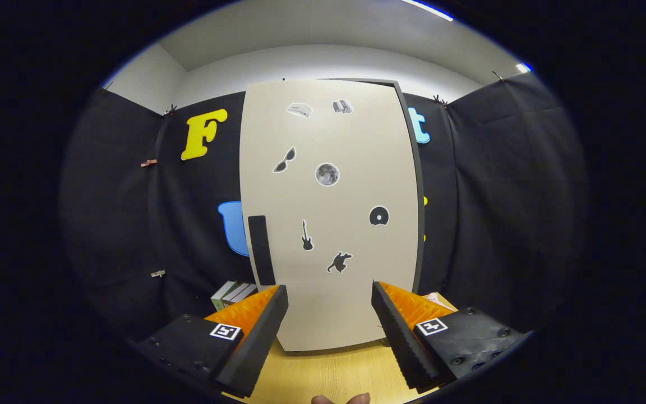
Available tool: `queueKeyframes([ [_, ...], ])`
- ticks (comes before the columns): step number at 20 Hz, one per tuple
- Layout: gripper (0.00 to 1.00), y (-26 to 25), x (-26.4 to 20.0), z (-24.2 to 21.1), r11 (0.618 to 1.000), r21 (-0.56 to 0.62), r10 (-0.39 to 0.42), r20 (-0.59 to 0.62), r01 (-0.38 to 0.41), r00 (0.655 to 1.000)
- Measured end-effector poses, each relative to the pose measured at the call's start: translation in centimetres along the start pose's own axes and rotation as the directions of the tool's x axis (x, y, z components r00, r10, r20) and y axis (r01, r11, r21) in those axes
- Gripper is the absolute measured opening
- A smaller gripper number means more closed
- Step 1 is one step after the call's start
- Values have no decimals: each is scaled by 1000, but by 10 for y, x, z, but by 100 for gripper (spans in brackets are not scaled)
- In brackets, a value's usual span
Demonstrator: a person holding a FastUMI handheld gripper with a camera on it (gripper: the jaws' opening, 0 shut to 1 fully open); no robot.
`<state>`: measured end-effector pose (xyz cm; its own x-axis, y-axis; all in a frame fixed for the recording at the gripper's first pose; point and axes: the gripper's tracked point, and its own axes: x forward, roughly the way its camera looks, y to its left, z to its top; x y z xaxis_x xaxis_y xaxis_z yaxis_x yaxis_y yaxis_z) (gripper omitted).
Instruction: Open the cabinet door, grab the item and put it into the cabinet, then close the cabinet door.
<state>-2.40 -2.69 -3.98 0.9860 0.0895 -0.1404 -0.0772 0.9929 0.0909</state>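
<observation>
Beige cabinet door (328, 213) stands shut ahead of you, long axis upright, its dark handle (261, 249) vertical.
Wooden table (328, 376) below, black cloth behind; your gripper (328, 322) is spread wide, holding nothing; books (233, 293) lie beside the cabinet.

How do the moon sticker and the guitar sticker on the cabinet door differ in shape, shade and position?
The moon sticker is round and grey; the guitar sticker is thin, upright and black. The moon sticker sits higher on the cabinet door, the guitar sticker lower and nearer the dark handle. Both lie flat on the closed door, beyond the open gripper.
</observation>
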Motion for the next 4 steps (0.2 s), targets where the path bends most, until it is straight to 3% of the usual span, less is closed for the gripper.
queueKeyframes([
  [4,97,-1,0,-3,1000,-1,-1,-5,1,1000],
])
